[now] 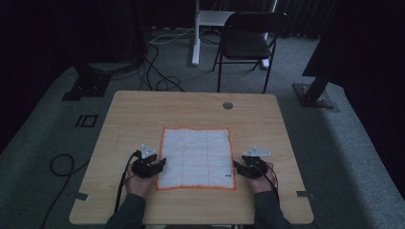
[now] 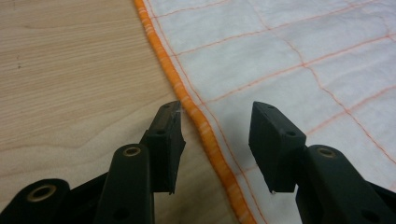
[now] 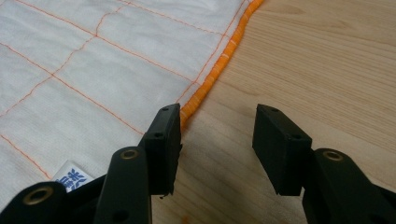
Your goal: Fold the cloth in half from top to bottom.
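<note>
A white cloth (image 1: pixel 196 157) with orange grid lines and an orange hem lies flat in the middle of the wooden table (image 1: pixel 196 107). My left gripper (image 1: pixel 161 163) sits at the cloth's left edge, open, its jaws straddling the orange hem (image 2: pixel 205 133) just above the table. My right gripper (image 1: pixel 235 164) is open at the cloth's right edge; its left jaw is over the hem (image 3: pixel 205 86) and its right jaw is over bare wood. A small blue-printed label (image 3: pixel 74 178) shows on the cloth (image 3: pixel 93 60) near that jaw. Nothing is held.
A round grommet (image 1: pixel 228 105) is set in the tabletop behind the cloth. A black folding chair (image 1: pixel 248 40) and a white desk leg (image 1: pixel 196 33) stand beyond the far edge. Cables (image 1: pixel 59 167) trail on the carpet at the left.
</note>
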Available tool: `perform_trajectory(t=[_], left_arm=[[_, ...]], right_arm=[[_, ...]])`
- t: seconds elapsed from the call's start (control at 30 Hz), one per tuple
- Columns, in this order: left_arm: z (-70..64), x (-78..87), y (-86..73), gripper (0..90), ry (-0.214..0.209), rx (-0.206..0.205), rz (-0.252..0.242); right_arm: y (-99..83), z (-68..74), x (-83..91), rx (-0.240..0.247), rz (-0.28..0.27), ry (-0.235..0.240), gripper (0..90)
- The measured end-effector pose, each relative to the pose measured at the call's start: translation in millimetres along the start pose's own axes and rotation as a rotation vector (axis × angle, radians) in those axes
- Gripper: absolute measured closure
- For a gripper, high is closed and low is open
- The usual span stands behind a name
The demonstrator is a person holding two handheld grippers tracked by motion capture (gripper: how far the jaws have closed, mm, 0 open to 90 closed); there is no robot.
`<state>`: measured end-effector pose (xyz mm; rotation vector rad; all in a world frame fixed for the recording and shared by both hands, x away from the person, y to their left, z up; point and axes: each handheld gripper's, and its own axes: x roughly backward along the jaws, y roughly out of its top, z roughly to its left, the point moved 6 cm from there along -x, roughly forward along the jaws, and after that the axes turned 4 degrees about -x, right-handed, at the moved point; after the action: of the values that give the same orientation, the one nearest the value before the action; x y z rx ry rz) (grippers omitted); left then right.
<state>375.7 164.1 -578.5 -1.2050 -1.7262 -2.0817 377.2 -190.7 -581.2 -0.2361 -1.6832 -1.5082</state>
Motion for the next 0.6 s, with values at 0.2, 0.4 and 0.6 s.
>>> perform_trajectory(t=[0.2, 0.4, 0.6], left_arm=[[2.4, -3.4, -0.6, 54.3, 0.012, 0.014, 0.011], [3.3, -4.5, -1.0, 53.3, 0.009, 0.019, 0.008], [2.8, -5.9, 0.8, 52.0, 0.003, 0.035, 0.011]], right_arm=[[-0.2, 0.7, -0.1, 0.002, 0.002, 0.001, 51.9], [-0.4, 1.6, -0.7, 0.008, 0.004, 0.003, 52.2], [-0.6, 2.4, -1.4, 0.013, 0.007, 0.004, 52.2]])
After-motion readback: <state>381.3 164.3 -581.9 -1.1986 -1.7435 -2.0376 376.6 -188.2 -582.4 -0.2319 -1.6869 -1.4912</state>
